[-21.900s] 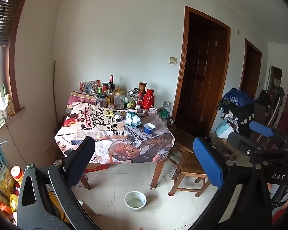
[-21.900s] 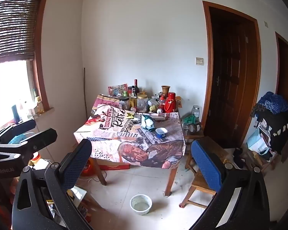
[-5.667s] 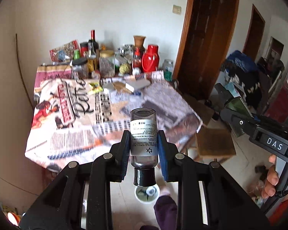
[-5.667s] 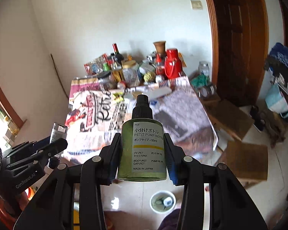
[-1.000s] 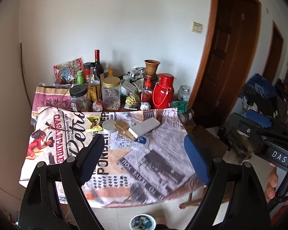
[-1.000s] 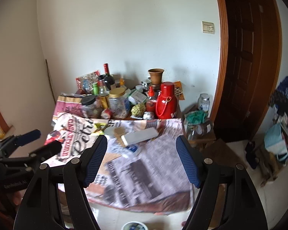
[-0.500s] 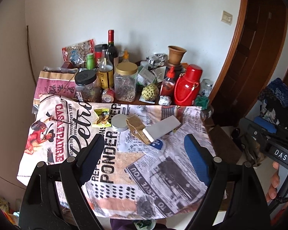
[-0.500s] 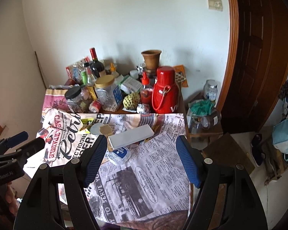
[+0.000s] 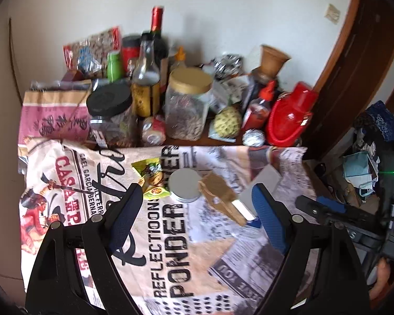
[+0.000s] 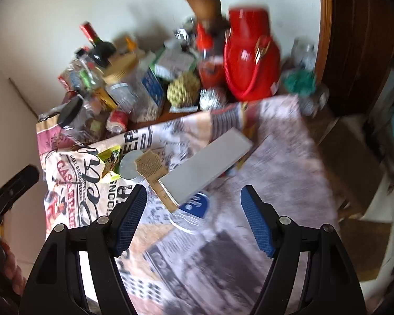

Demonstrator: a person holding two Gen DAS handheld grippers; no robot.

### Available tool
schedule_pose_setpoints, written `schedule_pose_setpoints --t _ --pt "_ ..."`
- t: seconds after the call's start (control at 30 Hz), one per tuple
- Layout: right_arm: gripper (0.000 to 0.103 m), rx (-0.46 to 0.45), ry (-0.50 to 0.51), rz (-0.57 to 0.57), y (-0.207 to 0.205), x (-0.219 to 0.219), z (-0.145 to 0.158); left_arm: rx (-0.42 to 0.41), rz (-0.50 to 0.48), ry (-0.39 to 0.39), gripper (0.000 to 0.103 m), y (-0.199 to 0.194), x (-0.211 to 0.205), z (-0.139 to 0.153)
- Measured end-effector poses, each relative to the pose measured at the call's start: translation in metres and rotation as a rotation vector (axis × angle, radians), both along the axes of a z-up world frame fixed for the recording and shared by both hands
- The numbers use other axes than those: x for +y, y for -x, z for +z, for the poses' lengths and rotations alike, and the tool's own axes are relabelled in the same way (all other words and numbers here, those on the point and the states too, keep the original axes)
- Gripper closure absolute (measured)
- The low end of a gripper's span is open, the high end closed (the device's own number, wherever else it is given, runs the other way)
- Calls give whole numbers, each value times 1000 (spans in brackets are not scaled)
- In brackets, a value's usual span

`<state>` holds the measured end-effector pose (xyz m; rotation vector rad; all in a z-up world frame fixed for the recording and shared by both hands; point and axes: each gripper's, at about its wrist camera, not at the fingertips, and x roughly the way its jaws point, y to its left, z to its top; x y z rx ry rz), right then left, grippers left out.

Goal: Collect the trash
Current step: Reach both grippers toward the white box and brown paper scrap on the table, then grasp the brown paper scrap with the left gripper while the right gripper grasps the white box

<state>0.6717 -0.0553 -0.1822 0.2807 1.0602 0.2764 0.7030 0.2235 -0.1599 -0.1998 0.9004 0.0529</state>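
Both grippers spread wide, holding nothing, above the newspaper-print tablecloth [image 9: 170, 239].

Left gripper [image 9: 197, 204] hangs over a yellow-green crumpled snack wrapper [image 9: 151, 176], a round silver metal lid [image 9: 184, 185] touching it, and a torn brown paper scrap [image 9: 219, 193]. Right gripper [image 10: 193, 204] frames a clear crushed plastic bottle with blue label [image 10: 194, 208], lying at the near end of a flat grey rectangular box [image 10: 206, 166]. Red plastic thermos jug [image 10: 250, 60] stands among jars and bottles by the wall; right view motion-blurred.
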Motion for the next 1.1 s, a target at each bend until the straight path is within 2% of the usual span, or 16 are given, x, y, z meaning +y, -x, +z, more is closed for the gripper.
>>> schedule_pose_setpoints --t 0.17,0.33,0.5,0.67,0.8,0.9,1.03,1.1 --pt "32 89 3 -75 -31 22 -42 67 7 11 19 -16 20 -34" --pt "32 189 -59 -159 -52 26 -77 127 -8 49 19 -23 29 -55" --pt "32 192 48 -185 -55 25 -85 145 -21 49 19 -26 22 -63" --pt "42 190 78 -163 -41 6 -86 159 -52 54 19 -33 2 -69" --pt "53 194 107 -122 -22 -24 -85 192 -74 87 19 -42 -15 -81" --pt "54 195 117 -93 -8 -49 -87 224 -124 111 19 -48 -33 -92" --pt "54 203 206 -49 12 -84 -90 254 -146 152 19 -60 -49 -106" --pt "54 212 197 -10 19 -95 -90 272 -142 178 19 -68 -53 -114"
